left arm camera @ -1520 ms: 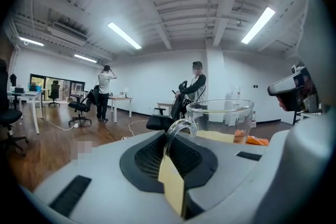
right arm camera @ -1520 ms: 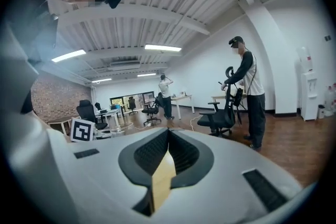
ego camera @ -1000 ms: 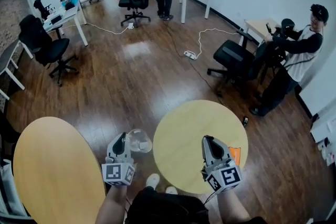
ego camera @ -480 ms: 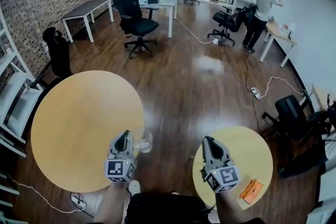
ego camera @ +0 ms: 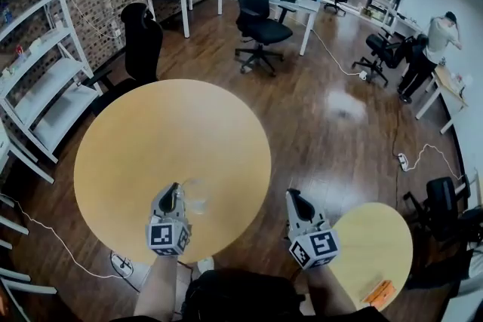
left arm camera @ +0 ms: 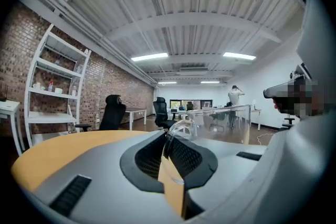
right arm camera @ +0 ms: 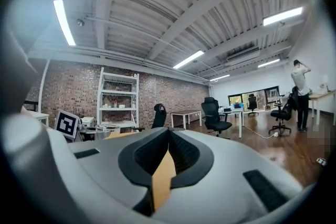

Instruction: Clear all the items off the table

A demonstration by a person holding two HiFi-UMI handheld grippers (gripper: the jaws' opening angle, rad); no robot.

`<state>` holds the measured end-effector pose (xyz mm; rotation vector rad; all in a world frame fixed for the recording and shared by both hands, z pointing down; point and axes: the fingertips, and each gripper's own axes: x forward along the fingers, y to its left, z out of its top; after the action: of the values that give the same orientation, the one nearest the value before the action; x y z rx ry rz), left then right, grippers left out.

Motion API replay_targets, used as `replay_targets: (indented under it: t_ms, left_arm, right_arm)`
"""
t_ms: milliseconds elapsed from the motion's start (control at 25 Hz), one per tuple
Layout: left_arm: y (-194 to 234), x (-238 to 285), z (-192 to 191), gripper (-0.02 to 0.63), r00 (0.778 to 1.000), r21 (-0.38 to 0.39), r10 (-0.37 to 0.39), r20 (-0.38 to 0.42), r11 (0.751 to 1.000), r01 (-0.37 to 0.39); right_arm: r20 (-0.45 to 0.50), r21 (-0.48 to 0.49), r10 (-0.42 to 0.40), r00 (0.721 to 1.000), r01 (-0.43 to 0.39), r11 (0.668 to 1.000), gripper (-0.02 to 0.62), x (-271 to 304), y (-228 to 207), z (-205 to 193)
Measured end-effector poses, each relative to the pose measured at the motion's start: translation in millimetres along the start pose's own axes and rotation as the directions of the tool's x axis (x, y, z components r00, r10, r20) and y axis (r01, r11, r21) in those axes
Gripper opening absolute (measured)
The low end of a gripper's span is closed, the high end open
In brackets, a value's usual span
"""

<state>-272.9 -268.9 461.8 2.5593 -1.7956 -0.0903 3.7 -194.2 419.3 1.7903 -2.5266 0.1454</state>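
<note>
Left hand-held gripper (ego camera: 175,194) is closed on the rim of a clear cup (ego camera: 198,197), held above the near edge of the large round table (ego camera: 173,124); right hand-held gripper (ego camera: 295,197) is closed and empty, just right of that table. Clearing appears unfinished (an orange item (ego camera: 379,292) lies on the small table (ego camera: 377,237), further right of the large round table)
</note>
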Motion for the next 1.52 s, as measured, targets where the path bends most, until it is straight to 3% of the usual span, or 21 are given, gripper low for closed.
replay_targets:
  t_ms: [240,560,760,1040,1360,1520]
  left_arm:
    - [93.7,-0.8,-32.2,0.006,0.996,0.038,0.087,-0.031,0.996,-0.086]
    - [178.9,0.8,-85.1,0.001,0.982,0.138,0.161,-0.098,0.979,-0.147]
    - [223.9,5.4,-112.8,0.000,0.960,0.132,0.242,-0.138,0.965,-0.225]
    - [266.3,7.6,-143.3,0.000,0.936,0.115,0.309,-0.168,0.949,-0.293]
    - [279.9,8.2,-155.4,0.000,0.942,0.149,0.304,-0.140,0.947,-0.284]
    - [283.3,-2.3,-162.4,0.000,0.932,0.109,0.324,-0.159,0.944,-0.310]
  right_arm:
    - [-0.084,-0.010,0.063,0.994,-0.064,0.998,0.006,69.7,54.5,-25.0]
    - [-0.213,0.012,0.099,0.972,-0.098,0.995,0.006,122.9,101.8,-74.4]
    - [-0.278,-0.010,0.119,0.953,-0.127,0.992,0.006,144.0,116.6,-96.2]
    - [-0.336,-0.006,0.135,0.932,-0.146,0.989,0.006,162.6,130.8,-113.0]
    - [-0.356,0.000,0.159,0.921,-0.170,0.985,0.006,175.8,143.4,-121.9]
    - [-0.371,0.007,0.172,0.912,-0.183,0.983,0.006,178.9,151.0,-127.8]
